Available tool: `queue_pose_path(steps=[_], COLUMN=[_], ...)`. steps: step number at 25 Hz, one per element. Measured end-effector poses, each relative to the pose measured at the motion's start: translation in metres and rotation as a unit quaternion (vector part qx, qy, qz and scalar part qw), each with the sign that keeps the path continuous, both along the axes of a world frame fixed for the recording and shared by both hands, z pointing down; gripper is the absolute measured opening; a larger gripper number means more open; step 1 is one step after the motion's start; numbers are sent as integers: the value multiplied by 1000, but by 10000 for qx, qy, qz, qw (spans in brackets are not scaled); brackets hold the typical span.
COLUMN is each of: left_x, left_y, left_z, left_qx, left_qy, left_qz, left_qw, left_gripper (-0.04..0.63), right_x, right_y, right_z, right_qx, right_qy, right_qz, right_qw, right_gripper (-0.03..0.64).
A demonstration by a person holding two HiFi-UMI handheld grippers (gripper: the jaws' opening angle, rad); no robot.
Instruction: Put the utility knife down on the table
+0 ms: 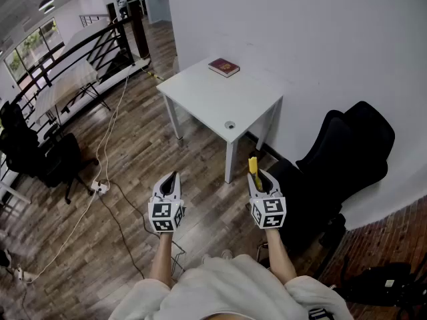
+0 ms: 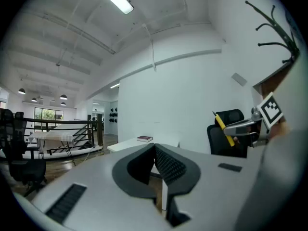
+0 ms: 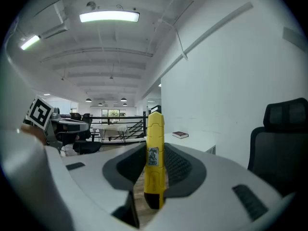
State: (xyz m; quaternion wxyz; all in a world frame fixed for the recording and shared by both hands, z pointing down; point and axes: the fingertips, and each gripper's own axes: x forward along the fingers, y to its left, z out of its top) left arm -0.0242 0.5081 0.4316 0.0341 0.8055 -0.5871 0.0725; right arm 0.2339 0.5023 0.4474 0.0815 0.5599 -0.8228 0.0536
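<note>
Bare table [image 1: 212,100] ahead, book [image 1: 223,67] at far corner, chair [image 1: 347,153] right

White table [image 1: 213,100] with red book [image 1: 223,67], yellow utility knife [image 1: 253,164] in right gripper [image 1: 261,177]

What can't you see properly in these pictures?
- Utility knife: head view, only its yellow tip shows; the fingers hide the rest.
- Book title: head view, too small.
- Round thing on the table: head view, too small to name.

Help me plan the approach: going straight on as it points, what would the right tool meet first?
Likely the white table near its front corner, the held utility knife touching first; the way there looks free, depth unclear.
</note>
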Motion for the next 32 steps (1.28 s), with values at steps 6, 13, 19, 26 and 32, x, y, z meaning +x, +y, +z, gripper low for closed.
queue_pose_path(steps=[6, 13, 19, 26, 32], left_x=[1, 10, 21, 35, 44], left_y=[-2, -7, -14, -23, -42], left_z=[-2, -1, -1, 3, 1], left_qx=[-6, -11, -5, 4, 32], left_qy=[-27, -47, -69, -142, -170], left_qz=[-16, -36, -57, -70, -64], left_qw=[10000, 10000, 10000, 9999, 9998], left_gripper=[6, 6, 6, 6, 6], right_x=[-1, 7, 15, 26, 34], right_y=[-2, -9, -15, -26, -41], right_z=[1, 1, 1, 2, 8], right_qx=[-20, 0, 10, 35, -20], right_qy=[-33, -80, -112, -124, -118], right_qz=[-25, -48, -136, -240, -261], right_qw=[10000, 10000, 9998, 9996, 9996], right_gripper=[110, 110, 112, 112, 110])
